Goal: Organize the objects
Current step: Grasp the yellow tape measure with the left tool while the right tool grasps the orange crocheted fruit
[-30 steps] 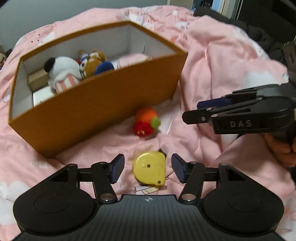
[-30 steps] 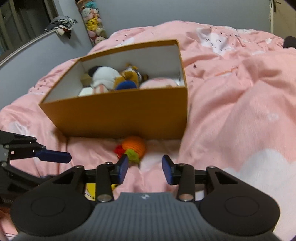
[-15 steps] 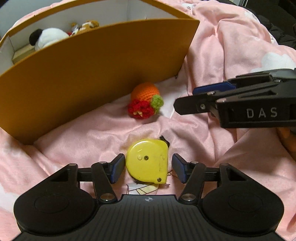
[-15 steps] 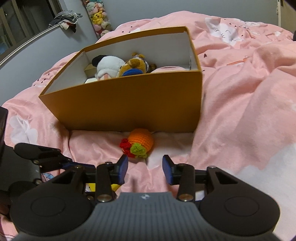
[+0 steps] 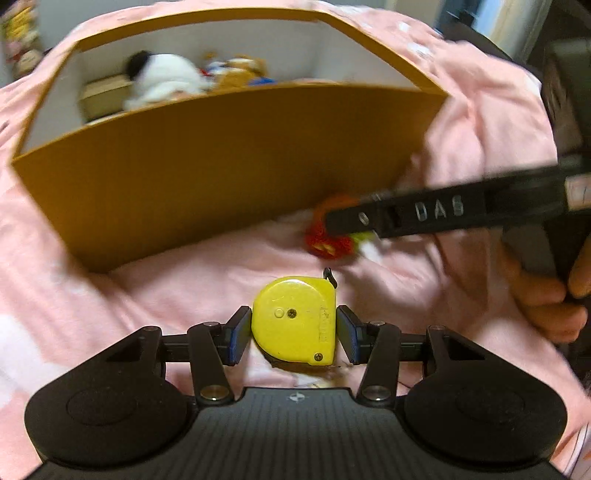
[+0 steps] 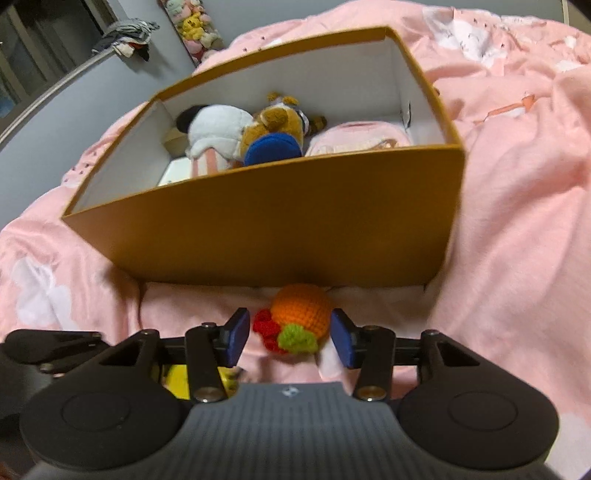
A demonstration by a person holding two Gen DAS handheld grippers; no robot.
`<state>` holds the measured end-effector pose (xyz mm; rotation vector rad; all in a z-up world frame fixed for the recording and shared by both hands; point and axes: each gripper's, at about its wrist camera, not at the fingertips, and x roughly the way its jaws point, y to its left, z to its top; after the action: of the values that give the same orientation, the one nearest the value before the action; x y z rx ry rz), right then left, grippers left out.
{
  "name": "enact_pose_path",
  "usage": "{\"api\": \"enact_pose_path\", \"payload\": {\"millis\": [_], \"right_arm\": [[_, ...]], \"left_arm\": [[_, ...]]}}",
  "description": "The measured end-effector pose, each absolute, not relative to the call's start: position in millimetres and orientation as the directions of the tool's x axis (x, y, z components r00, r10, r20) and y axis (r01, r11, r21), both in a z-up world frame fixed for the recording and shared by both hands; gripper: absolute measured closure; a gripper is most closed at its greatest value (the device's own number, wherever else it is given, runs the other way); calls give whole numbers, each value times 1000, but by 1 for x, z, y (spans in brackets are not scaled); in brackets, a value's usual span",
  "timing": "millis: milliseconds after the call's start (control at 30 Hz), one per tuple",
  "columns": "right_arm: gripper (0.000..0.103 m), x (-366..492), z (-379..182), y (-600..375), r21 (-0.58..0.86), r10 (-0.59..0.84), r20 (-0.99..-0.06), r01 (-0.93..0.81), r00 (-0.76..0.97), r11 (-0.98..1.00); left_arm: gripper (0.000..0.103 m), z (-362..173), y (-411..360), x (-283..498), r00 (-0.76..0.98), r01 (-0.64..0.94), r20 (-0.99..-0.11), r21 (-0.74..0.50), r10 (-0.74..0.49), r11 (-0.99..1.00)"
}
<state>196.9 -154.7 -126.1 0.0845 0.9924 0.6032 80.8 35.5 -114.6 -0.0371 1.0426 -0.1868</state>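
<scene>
A yellow tape measure (image 5: 295,319) lies on the pink blanket between the blue pads of my left gripper (image 5: 293,334); the jaws are open and close to its sides. An orange crocheted toy (image 6: 299,317) with red and green trim lies against the front of the orange box (image 6: 280,225). My right gripper (image 6: 290,338) is open, with the toy between its pads. In the left wrist view the right gripper (image 5: 424,218) partly hides the toy (image 5: 327,242).
The orange box (image 5: 207,162) holds a white plush (image 6: 218,129), a brown plush (image 6: 277,118), a blue item (image 6: 273,147) and a pink item (image 6: 358,138). Rumpled pink blanket (image 6: 517,184) surrounds it. A grey wall and more plush toys (image 6: 192,26) are behind.
Both grippers moved forward and down. The tape measure now sits between the left pads and the crocheted toy between the right pads. The right jaws opened wider.
</scene>
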Motion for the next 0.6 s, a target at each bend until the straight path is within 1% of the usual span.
{"api": "enact_pose_path", "payload": {"millis": [167, 367, 500, 600], "right_arm": [[52, 208, -140, -150, 351, 517, -774, -431, 366, 831], [54, 210, -145, -153, 381, 539, -767, -430, 348, 819], [63, 205, -142, -157, 382, 547, -759, -440, 352, 813], [65, 198, -134, -161, 378, 552, -749, -449, 366, 810]], "left_arm": [[46, -118, 54, 86, 478, 38, -866, -144, -145, 989], [46, -120, 63, 89, 473, 21, -867, -166, -156, 986], [46, -118, 66, 89, 489, 9, -852, -209, -186, 978], [46, -111, 65, 86, 509, 19, -837, -224, -203, 974]]}}
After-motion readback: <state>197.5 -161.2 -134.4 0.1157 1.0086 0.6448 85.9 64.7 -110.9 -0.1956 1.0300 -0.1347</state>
